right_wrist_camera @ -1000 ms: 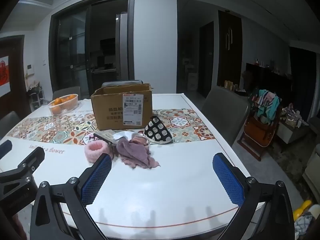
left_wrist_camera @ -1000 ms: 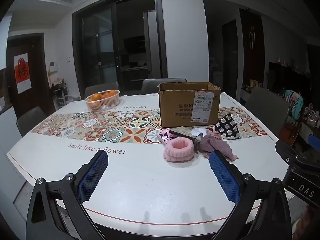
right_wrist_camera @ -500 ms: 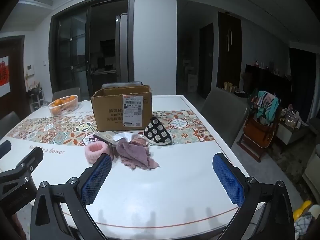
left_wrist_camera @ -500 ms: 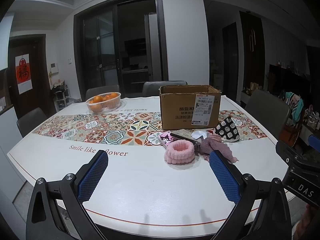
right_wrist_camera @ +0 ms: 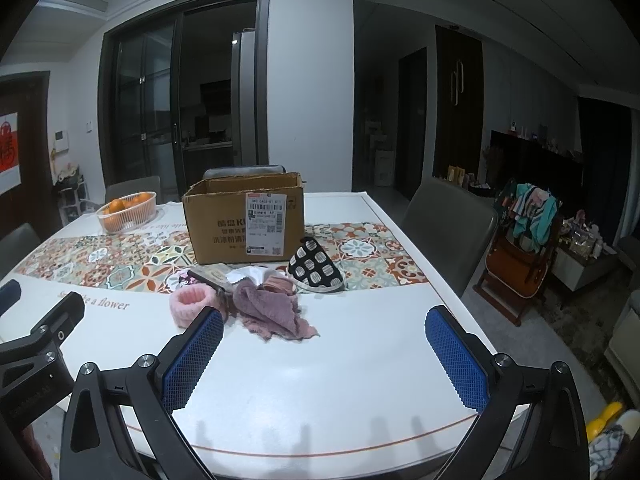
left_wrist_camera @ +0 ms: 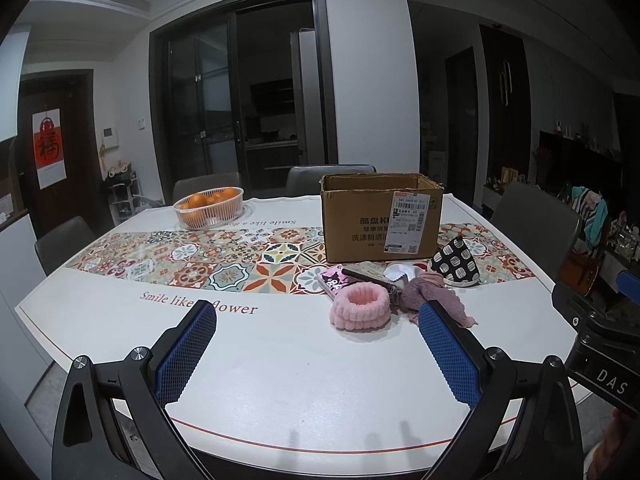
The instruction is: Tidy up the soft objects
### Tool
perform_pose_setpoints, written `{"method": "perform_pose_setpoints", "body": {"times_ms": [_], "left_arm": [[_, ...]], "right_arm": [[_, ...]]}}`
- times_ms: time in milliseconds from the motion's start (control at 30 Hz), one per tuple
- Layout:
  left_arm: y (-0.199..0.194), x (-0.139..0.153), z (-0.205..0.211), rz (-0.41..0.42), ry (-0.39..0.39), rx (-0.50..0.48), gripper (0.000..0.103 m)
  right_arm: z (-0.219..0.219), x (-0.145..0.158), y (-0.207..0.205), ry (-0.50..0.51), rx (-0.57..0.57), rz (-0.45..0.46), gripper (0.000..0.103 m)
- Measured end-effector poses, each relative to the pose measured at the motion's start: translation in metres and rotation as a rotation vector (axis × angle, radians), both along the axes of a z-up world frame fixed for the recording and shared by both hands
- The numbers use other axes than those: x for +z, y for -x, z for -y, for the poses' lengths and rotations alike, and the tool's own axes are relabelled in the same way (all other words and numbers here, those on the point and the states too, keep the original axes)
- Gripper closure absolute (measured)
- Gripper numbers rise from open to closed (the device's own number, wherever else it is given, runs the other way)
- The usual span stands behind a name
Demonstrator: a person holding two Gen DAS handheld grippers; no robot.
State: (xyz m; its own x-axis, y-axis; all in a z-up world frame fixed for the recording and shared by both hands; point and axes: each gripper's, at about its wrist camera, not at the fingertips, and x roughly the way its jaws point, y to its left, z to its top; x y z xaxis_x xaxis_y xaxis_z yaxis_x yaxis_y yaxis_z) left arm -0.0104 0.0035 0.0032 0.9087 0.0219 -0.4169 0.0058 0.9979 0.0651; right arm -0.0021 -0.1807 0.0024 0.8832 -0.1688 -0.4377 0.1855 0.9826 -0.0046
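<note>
A pile of soft things lies on the white table point(left_wrist_camera: 280, 380) in front of an open cardboard box point(left_wrist_camera: 380, 216): a pink fluffy headband point(left_wrist_camera: 360, 310), a mauve cloth point(left_wrist_camera: 432, 296), a black-and-white patterned pouch point(left_wrist_camera: 456, 266), a small white item point(left_wrist_camera: 398, 272) and a pink cartoon packet point(left_wrist_camera: 334, 280). The same pile shows in the right wrist view: headband point(right_wrist_camera: 192, 304), cloth point(right_wrist_camera: 272, 312), pouch point(right_wrist_camera: 316, 266), box point(right_wrist_camera: 244, 220). My left gripper point(left_wrist_camera: 316, 344) is open and empty, short of the pile. My right gripper point(right_wrist_camera: 324, 350) is open and empty, near the table's front edge.
A basket of oranges point(left_wrist_camera: 208, 206) stands at the far left of the table. A patterned runner point(left_wrist_camera: 200, 264) crosses the middle. Grey chairs point(left_wrist_camera: 532, 220) surround the table. A high chair with clothes point(right_wrist_camera: 524, 240) stands to the right.
Both views have risen and pulled back slightly; the pile and box sit a little lower and nearer in frame. Both grippers stay open and nothing on the table has moved.
</note>
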Motion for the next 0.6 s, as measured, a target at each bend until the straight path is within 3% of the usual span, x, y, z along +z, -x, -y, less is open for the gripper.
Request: {"method": "perform_pose_setpoints", "body": {"times_ms": [600], "left_arm": [[0.0007, 0.0014, -0.0002, 0.003, 0.002, -0.001, 0.0]], "right_arm": [[0.0009, 0.0019, 0.0013, 0.003, 0.0, 0.005, 0.0]]}}
